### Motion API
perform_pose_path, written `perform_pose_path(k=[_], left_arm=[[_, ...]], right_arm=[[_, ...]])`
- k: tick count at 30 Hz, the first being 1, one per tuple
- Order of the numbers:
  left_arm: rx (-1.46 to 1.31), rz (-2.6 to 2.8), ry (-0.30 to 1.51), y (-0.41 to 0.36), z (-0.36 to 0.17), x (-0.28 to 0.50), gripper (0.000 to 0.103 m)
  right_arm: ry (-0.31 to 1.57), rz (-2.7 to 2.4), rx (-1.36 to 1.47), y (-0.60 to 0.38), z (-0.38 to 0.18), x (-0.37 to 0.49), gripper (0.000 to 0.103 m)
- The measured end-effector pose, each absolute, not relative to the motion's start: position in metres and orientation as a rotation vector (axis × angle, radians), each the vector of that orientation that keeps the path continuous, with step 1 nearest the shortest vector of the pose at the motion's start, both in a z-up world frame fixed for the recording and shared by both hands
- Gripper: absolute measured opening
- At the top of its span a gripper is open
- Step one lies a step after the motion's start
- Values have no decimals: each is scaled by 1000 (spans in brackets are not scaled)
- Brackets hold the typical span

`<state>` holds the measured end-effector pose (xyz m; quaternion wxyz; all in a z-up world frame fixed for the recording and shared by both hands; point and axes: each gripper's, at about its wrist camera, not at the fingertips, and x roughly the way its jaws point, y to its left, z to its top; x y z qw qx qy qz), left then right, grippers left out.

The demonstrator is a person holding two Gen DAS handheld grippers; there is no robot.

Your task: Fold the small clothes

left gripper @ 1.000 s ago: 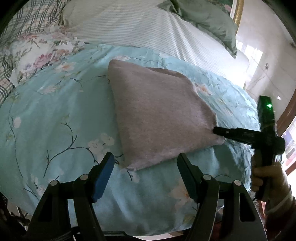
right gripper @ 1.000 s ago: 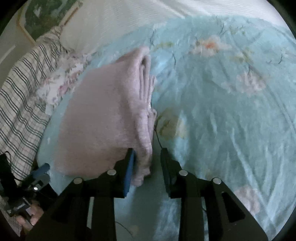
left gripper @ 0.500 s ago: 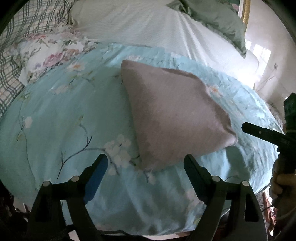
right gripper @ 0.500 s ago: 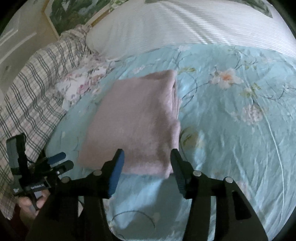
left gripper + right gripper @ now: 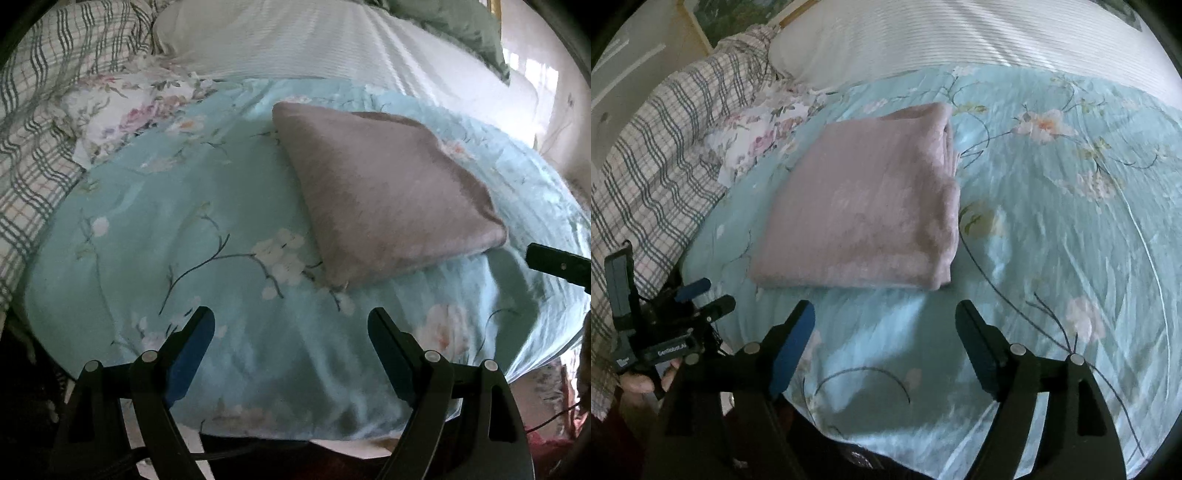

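Observation:
A folded pink-grey garment [image 5: 384, 195] [image 5: 864, 206] lies flat on the light blue floral bedspread [image 5: 177, 236] [image 5: 1071, 229]. My left gripper [image 5: 291, 321] stands open over the bedspread, short of the garment's near corner, with nothing between its fingers. My right gripper [image 5: 884, 314] hovers just short of the garment's near edge; its jaws are opening and only bedspread shows between them. In the right wrist view the left gripper [image 5: 701, 299] appears at the far left, held by a hand. One finger tip of the right gripper [image 5: 554, 258] enters the left wrist view at the right edge.
A white striped pillow [image 5: 332, 40] [image 5: 960, 40] lies behind the bedspread. A checked blanket [image 5: 33, 110] [image 5: 657, 147] and a floral sheet [image 5: 122, 107] lie to the left. A green cloth [image 5: 458, 26] sits at the back right. The bed's front edge runs just under both grippers.
My right gripper let go of the garment's edge, opened wide and drew back from it. My left gripper opened a little further and pulled back, so the garment sits farther off.

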<state>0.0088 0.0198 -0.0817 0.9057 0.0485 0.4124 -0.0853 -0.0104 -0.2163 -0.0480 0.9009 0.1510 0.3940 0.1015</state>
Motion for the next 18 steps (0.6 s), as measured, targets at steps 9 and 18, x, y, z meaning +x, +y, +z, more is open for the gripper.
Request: perform_pose_path(k=[9,18], left_arm=[[201,-144,804,3,-59,-10,85],[245,-131,736,-6,-26,-4,88]], right_arm=[[813,231,259,-210,-45,-25,96],[759,244,221,-209,-21,-26,98]])
